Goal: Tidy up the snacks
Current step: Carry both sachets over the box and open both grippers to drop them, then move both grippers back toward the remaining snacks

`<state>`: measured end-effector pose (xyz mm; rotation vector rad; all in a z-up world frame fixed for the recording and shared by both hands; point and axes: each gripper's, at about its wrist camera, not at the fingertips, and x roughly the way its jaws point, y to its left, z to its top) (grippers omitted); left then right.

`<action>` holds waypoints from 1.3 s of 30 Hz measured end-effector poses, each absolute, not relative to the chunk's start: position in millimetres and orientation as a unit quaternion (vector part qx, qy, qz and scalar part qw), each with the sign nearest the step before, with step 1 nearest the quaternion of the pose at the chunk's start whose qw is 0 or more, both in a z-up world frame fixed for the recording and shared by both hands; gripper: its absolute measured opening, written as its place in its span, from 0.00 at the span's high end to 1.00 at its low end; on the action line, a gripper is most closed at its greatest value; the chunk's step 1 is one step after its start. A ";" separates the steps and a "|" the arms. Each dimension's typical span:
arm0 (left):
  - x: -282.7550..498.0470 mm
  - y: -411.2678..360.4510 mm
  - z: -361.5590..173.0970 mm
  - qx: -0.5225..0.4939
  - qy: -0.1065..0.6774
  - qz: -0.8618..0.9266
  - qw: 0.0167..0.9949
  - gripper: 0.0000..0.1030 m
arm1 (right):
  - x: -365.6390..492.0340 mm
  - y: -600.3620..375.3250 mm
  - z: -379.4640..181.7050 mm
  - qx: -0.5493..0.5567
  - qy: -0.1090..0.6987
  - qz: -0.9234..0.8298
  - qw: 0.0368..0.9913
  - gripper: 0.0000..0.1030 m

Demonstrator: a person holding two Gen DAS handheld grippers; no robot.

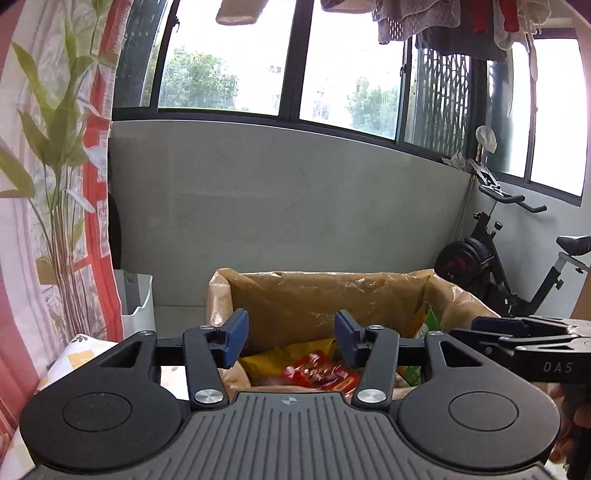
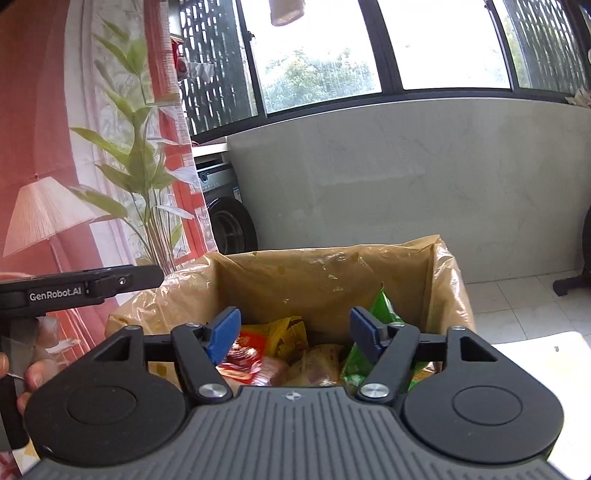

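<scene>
Lying below parted fingers (image 2: 221,336): snacks (image 2: 273,354)

a home's enclosed balcony: laundry (image 1: 443,22) hangs above the exercise bike (image 1: 517,258); washing machine (image 2: 225,206) beside the curtain (image 2: 110,147).

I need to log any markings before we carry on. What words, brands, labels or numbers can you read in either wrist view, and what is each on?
"GenRobot.AI": white print on the side of the left gripper, seen from the right wrist view.
"DAS": pale letters on the side of the right gripper, seen from the left wrist view; possibly cut off.
Red snack packet in the box: print too blurred to read.
Green snack bag: print unreadable.
Washing machine sticker: too small to read.
</scene>
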<state>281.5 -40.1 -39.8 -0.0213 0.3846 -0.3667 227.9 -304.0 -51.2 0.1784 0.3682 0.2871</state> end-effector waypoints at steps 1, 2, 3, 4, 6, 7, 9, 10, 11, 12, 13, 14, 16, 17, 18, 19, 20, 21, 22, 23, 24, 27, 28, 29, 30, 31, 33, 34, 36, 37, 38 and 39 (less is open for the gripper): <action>276.3 -36.7 -40.2 -0.009 0.189 -0.177 0.966 0.48 | 225.3 -306.0 -50.6 0.085 0.181 0.141 0.970 0.32; 272.1 -32.5 -40.7 -0.009 0.188 -0.174 0.967 0.48 | 221.9 -308.0 -49.5 0.084 0.177 0.141 0.970 0.32; 267.3 -29.3 -41.1 -0.008 0.188 -0.172 0.967 0.48 | 216.5 -312.0 -49.4 0.085 0.172 0.141 0.971 0.32; 262.1 -25.0 -41.2 -0.006 0.188 -0.170 0.967 0.48 | 210.5 -315.3 -49.2 0.083 0.166 0.141 0.972 0.32; 250.4 -19.7 -40.9 0.000 0.187 -0.168 0.968 0.48 | 198.1 -319.9 -49.8 0.075 0.155 0.141 0.975 0.32; 244.2 -17.6 -40.6 0.003 0.186 -0.169 0.968 0.48 | 191.3 -321.7 -51.2 0.068 0.150 0.141 0.976 0.32; 233.9 -12.8 -39.6 0.002 0.182 -0.169 0.969 0.48 | 178.8 -323.9 -55.8 0.051 0.142 0.140 0.979 0.32; 228.6 -10.8 -39.5 -0.001 0.181 -0.168 0.969 0.48 | 173.6 -323.4 -58.4 0.042 0.140 0.138 0.980 0.32; 223.6 -9.1 -40.0 -0.005 0.181 -0.166 0.969 0.48 | 167.8 -323.8 -61.2 0.035 0.135 0.137 0.981 0.32; 219.3 -6.9 -41.8 -0.010 0.183 -0.165 0.969 0.48 | 162.2 -324.3 -63.4 0.030 0.130 0.135 0.982 0.32; 215.2 -5.5 -44.3 -0.014 0.185 -0.163 0.969 0.48 | 157.2 -324.8 -65.5 0.027 0.128 0.134 0.982 0.32; 212.8 -5.3 -48.0 -0.017 0.189 -0.161 0.969 0.48 | 153.5 -324.7 -67.1 0.029 0.126 0.133 0.983 0.32; 205.4 -4.6 -55.9 -0.021 0.196 -0.153 0.968 0.48 | 144.0 -327.3 -72.1 0.038 0.115 0.135 0.983 0.32; 201.7 -5.0 -61.7 -0.023 0.204 -0.142 0.968 0.48 | 140.2 -327.2 -75.7 0.040 0.111 0.133 0.984 0.32; 197.9 -5.6 -67.9 -0.026 0.213 -0.130 0.968 0.49 | 136.7 -327.2 -79.6 0.040 0.109 0.129 0.985 0.32; 194.2 -6.1 -74.9 -0.031 0.221 -0.124 0.967 0.49 | 133.1 -327.1 -84.3 0.041 0.108 0.126 0.985 0.32; 190.1 -6.0 -83.8 -0.037 0.229 -0.124 0.965 0.49 | 129.6 -327.3 -89.4 0.043 0.109 0.124 0.985 0.32; 187.4 -7.0 -92.5 -0.042 0.239 -0.127 0.962 0.49 | 127.1 -327.3 -95.1 0.045 0.110 0.121 0.986 0.32; 185.8 -9.2 -100.3 -0.043 0.250 -0.128 0.959 0.49 | 125.2 -327.2 -101.4 0.047 0.113 0.117 0.986 0.32; 184.4 -12.0 -109.9 -0.041 0.263 -0.129 0.955 0.49 | 123.9 -326.7 -109.7 0.048 0.119 0.112 0.985 0.32; 182.7 -15.7 -118.1 -0.035 0.273 -0.131 0.952 0.49 | 124.2 -326.3 -117.6 0.052 0.129 0.109 0.984 0.32; 176.4 -29.8 -141.8 -0.002 0.297 -0.143 0.944 0.49 | 126.6 -324.8 -143.6 0.062 0.163 0.103 0.979 0.32; 175.0 -34.2 -149.0 0.008 0.305 -0.151 0.940 0.49 | 127.3 -324.1 -151.9 0.060 0.173 0.102 0.978 0.32; 173.8 -38.4 -158.4 0.016 0.315 -0.161 0.935 0.49 | 127.5 -324.0 -159.6 0.059 0.182 0.101 0.976 0.32; 172.7 -41.8 -165.7 0.021 0.324 -0.171 0.930 0.49 | 128.3 -323.7 -166.2 0.058 0.190 0.101 0.975 0.32; 171.5 -44.9 -172.9 0.026 0.333 -0.180 0.925 0.49 | 128.6 -324.0 -172.3 0.057 0.198 0.100 0.973 0.32; 166.6 -50.7 -186.2 0.032 0.348 -0.203 0.915 0.49 | 127.7 -324.3 -184.0 0.055 0.213 0.098 0.970 0.32; 164.9 -53.1 -191.4 0.036 0.356 -0.212 0.909 0.51 | 126.3 -324.5 -189.1 0.055 0.221 0.098 0.969 0.32; 159.2 -57.9 -201.6 0.047 0.369 -0.229 0.900 0.56 | 122.6 -324.2 -197.9 0.060 0.235 0.103 0.965 0.32; 158.1 -59.5 -205.2 0.052 0.374 -0.235 0.895 0.57 | 120.5 -323.7 -201.5 0.062 0.240 0.104 0.963 0.32; 157.6 -61.1 -209.0 0.055 0.379 -0.240 0.892 0.57 | 117.2 -323.5 -205.5 0.062 0.243 0.104 0.962 0.32; 157.3 -62.0 -211.6 0.057 0.383 -0.241 0.890 0.57 | 114.7 -323.4 -208.6 0.063 0.246 0.105 0.962 0.32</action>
